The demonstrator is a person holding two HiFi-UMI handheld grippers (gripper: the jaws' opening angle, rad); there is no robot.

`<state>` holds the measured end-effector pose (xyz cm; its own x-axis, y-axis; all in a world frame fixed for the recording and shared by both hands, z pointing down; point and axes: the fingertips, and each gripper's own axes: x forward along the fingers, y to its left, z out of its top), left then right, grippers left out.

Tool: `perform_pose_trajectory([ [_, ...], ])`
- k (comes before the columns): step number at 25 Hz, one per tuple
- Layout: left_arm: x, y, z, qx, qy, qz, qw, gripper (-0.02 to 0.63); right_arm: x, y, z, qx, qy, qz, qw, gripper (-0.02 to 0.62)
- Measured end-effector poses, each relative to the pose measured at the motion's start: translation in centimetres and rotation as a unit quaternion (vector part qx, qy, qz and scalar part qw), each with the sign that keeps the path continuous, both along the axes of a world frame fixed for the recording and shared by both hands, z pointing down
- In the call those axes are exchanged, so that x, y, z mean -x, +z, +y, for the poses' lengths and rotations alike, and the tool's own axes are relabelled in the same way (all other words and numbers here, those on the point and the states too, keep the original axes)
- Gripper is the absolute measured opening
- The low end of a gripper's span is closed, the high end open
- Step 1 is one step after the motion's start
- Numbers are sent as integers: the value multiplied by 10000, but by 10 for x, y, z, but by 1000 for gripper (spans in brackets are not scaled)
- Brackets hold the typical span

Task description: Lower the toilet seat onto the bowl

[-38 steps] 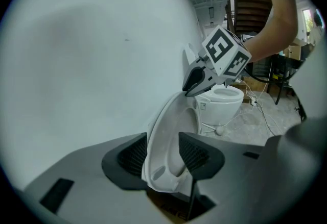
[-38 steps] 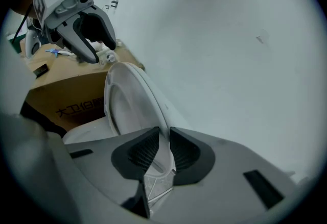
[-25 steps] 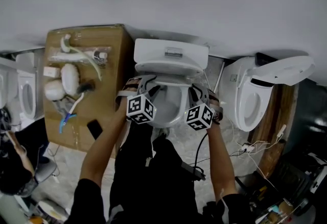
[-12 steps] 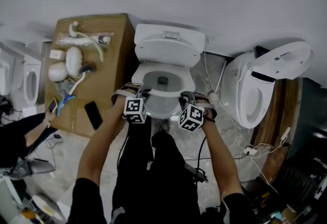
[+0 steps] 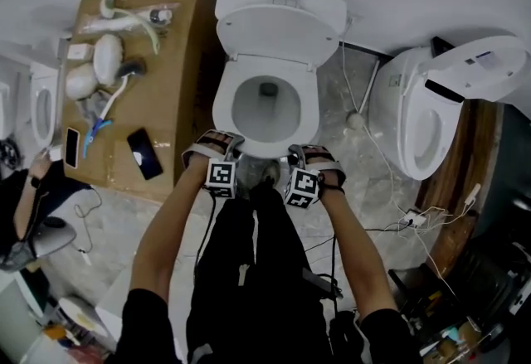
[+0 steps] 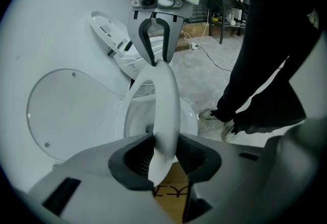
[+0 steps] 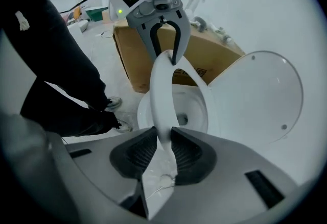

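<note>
The white toilet [image 5: 311, 118] stands in the middle with its lid [image 5: 280, 22] up against the tank. Its seat [image 5: 224, 101] has come low over the bowl; I cannot tell whether it touches the rim. My left gripper [image 5: 221, 147] and right gripper [image 5: 302, 157] each pinch the seat's front edge, one at either side. In the left gripper view the seat [image 6: 166, 100] runs from between my left gripper's [image 6: 164, 154] pads across to the right gripper [image 6: 157, 58]. The right gripper view mirrors this: seat [image 7: 160, 95], right gripper [image 7: 162, 149], left gripper [image 7: 168, 54]. Both sets of jaws are opening.
A cardboard box [image 5: 178, 64] with plumbing parts and a phone [image 5: 144, 153] stands left of the toilet. A second toilet [image 5: 419, 122] with raised lid is at the right, cables [image 5: 406, 221] on the floor near it. Another person [image 5: 29, 205] sits at far left.
The seat has swung down from upright against the lid to low over the bowl. Both grippers came forward and down with it, to the bowl's front.
</note>
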<state>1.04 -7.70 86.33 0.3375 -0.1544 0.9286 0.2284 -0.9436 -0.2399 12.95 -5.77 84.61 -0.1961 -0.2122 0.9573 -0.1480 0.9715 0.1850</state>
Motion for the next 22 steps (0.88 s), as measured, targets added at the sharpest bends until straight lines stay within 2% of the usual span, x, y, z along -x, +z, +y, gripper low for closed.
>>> perform_pose_trajectory([
  [9, 4, 83, 48, -343, 198, -160, 9991, 161, 5, 77, 41, 89, -2, 337, 9994, 118],
  [17, 6, 160, 73, -714, 180, 8, 9973, 178, 10, 156, 68, 95, 90, 506, 9986, 121],
  [22, 14, 209, 78, -917, 336, -160, 9951, 184, 10, 200, 72, 81, 164, 532, 9984, 119],
])
